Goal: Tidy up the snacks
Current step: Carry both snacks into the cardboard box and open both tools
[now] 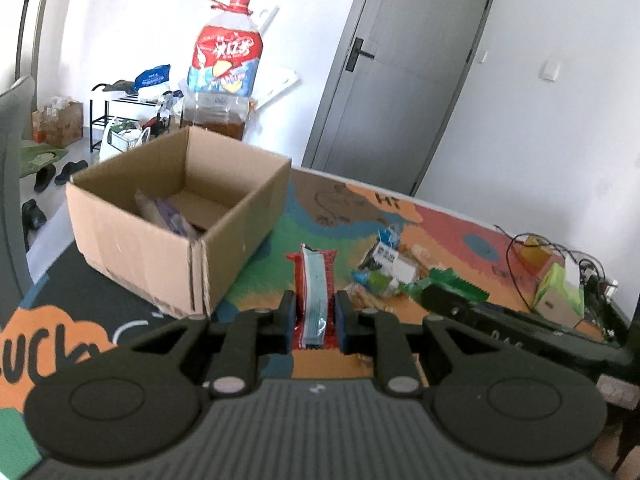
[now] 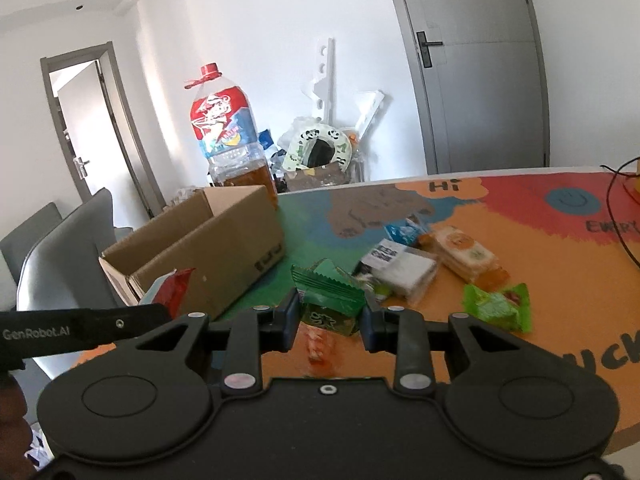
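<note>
My left gripper (image 1: 313, 320) is shut on a red and pale-blue snack packet (image 1: 314, 292), held above the table just right of an open cardboard box (image 1: 160, 256). The box holds a purple-and-brown packet (image 1: 168, 216). My right gripper (image 2: 330, 322) is shut on a green snack packet (image 2: 330, 300), lifted over the table. The box (image 2: 224, 248) lies to its left, with the left gripper's red packet (image 2: 176, 290) in front of it. Loose snacks lie on the table: a white packet (image 2: 400, 266), an orange packet (image 2: 466, 254), a green packet (image 2: 496, 306), a blue packet (image 2: 402, 232).
A large oil bottle (image 1: 224, 76) stands behind the box. The colourful table mat (image 2: 520, 208) covers the table. Cables and small boxes (image 1: 560, 292) sit at the far right edge. A grey chair (image 2: 60, 248) stands at the left, a grey door (image 2: 476, 64) behind.
</note>
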